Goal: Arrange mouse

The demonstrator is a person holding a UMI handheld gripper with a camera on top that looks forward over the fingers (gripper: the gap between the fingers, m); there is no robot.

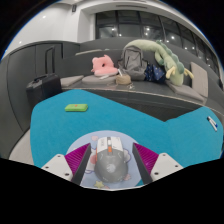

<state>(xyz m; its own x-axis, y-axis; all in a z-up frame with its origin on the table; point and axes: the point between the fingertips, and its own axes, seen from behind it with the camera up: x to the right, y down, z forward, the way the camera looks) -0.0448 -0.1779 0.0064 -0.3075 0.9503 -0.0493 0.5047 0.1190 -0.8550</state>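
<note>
The mouse [108, 165] sits at the bottom centre of the frame, between the two fingers of the gripper [108, 172]. It is grey, with a lighter upper section and a scroll wheel on its midline. The magenta pads [74, 157] stand close against its left and right flanks with no gap visible on either side, so the tongs are closed on the mouse. Whether the mouse also rests on the surface beneath cannot be determined. That surface is a teal mat [130, 127], which fills the lower middle of the frame and curves up toward both sides. A small white tag [211, 122] lies near its right edge. Above the mat, a dark table [150, 98] crosses the centre of the frame. A green block [77, 107] lies on it at left centre. Farther back, in the upper centre, rest a pink plush toy [101, 66] and, to its right, a heap of soft items (exact contents not distinguishable) [155, 58]. A black chair [42, 87] stands at the left.
</note>
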